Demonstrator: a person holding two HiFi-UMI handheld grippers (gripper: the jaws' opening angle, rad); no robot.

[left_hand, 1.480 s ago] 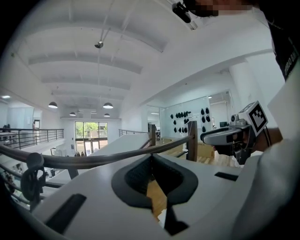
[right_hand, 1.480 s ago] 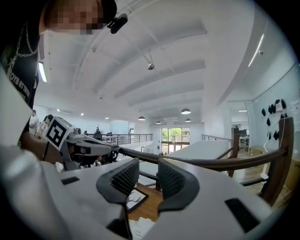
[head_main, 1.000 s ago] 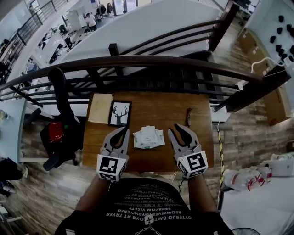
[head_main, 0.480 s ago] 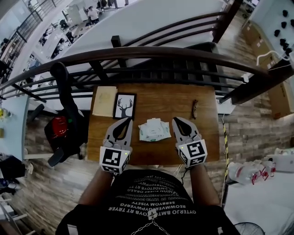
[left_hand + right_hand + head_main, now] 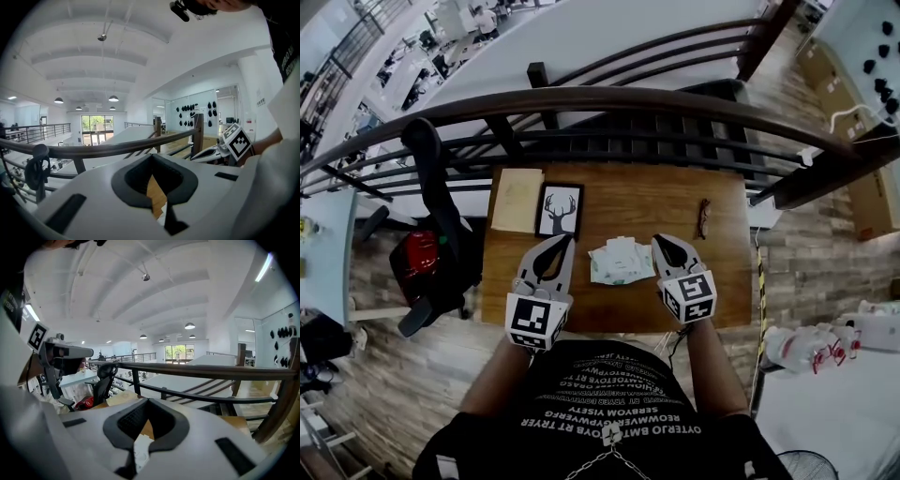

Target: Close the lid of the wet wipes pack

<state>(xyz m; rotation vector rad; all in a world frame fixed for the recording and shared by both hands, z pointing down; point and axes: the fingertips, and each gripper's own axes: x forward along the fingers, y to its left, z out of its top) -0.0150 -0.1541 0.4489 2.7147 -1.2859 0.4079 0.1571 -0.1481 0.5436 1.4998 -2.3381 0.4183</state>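
Wooden table [image 5: 628, 202] bears a crinkled, squarish white wipes pack [image 5: 622, 261].

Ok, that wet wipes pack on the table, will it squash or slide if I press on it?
The wet wipes pack looks like a soft, crinkled pouch, so it'd probably give rather than stay stiff. It lies flat on the wooden table, so rolling or tipping seems unlikely. Pushed sideways, it may slide on the smooth wood.

My grey-and-black right gripper [image 5: 665, 243] had its jaws spread wide a second ago; now they are pressed together. It has also dropped toward the brown wooden table [image 5: 628, 202], just beside the soft white wet wipes pack [image 5: 622, 261].
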